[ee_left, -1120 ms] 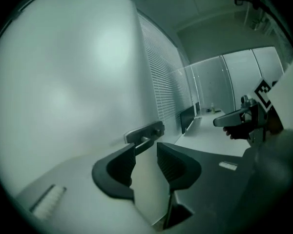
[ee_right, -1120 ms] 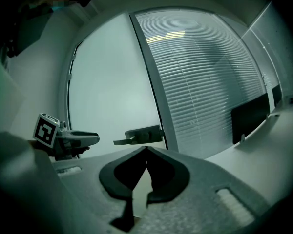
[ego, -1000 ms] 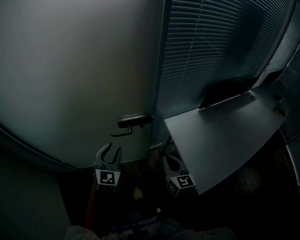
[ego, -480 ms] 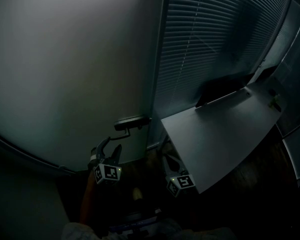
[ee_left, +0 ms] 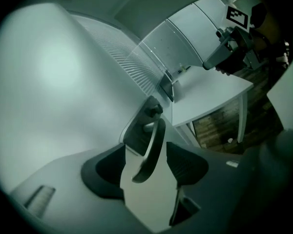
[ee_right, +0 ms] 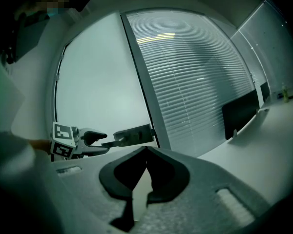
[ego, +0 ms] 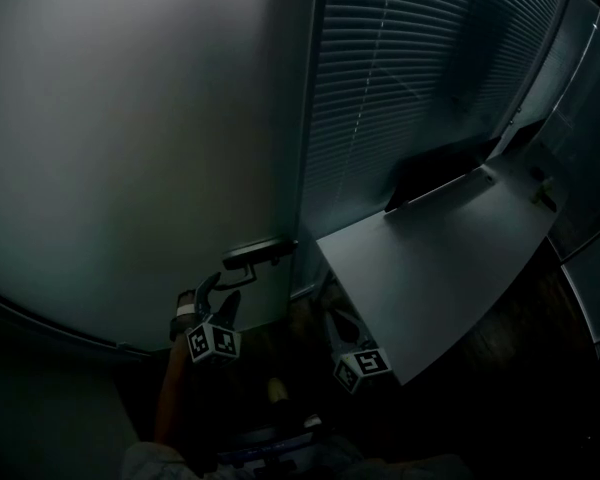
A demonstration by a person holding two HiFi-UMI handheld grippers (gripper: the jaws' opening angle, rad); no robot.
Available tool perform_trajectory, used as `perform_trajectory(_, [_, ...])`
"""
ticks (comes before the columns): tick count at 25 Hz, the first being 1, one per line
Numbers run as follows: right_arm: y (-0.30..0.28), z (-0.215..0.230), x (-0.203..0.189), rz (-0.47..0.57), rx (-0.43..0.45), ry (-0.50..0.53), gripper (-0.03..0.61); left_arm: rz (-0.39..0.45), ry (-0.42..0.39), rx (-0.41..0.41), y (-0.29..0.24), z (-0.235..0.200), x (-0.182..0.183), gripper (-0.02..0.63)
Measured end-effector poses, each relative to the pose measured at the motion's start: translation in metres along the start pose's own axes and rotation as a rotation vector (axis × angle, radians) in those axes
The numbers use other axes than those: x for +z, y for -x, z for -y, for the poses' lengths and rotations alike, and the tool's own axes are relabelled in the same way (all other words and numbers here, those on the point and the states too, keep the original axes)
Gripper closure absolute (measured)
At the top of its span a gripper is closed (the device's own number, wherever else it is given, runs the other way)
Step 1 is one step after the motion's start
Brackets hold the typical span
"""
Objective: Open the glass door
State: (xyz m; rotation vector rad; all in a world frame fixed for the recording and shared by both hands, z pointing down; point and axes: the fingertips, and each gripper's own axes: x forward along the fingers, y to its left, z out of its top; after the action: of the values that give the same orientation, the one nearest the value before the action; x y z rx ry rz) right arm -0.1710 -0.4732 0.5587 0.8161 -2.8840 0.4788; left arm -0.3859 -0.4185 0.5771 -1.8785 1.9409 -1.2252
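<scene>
Door: a tall frosted pale glass door (ego: 130,148) fills the left of the head view. Its handle-side edge lies against a grey upright frame post (ego: 307,118).

Handle: a dark curved lever handle (ee_left: 152,143) on an oblong dark plate sits low on the door near that edge, with its free end pointing away from the post.

Left gripper: the left gripper (ego: 220,295), with its black-and-white marker cube (ego: 213,343), is up at the lever and rolled to one side. Its dark fingers (ee_left: 188,165) straddle the lever's free end and are spreading apart. Pale gaps show on both sides, so the pads do not press on the lever.

Right gripper: the right gripper (ee_right: 146,151) hangs low, off to the right of the handle and well apart from it. Its fingertips are drawn together with nothing between them.

Worktop: a white flat worktop (ego: 430,278) juts out to the right of the door, with the right gripper just below its near corner.

Screen: a dark flat monitor (ego: 435,173) stands at the far edge of the worktop.

Blinds: grey horizontal slat blinds (ego: 410,78) cover the panel beside the door, behind the worktop.

Floor: dark wood flooring (ee_left: 219,126) shows under the worktop.
</scene>
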Motion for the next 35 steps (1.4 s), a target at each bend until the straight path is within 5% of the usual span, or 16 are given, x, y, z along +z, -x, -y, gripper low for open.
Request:
perform_trajectory(7, [-0.008,0.006,0.002,0.007,-0.011,-0.036,0.58,-0.014,-0.07,-0.047,-0.017,0.008,0.0,0.344])
perform_trajectory(23, [-0.004,0.013,-0.005,0.008,-0.023,-0.039,0.58,-0.041,-0.157,-0.029,-0.019,0.017,0.004,0.484])
perform_trajectory(35, [0.0,0.007,-0.005,0.008,-0.019,-0.048,0.58,-0.075,-0.177,-0.046,-0.018,0.018,0.003,0.497])
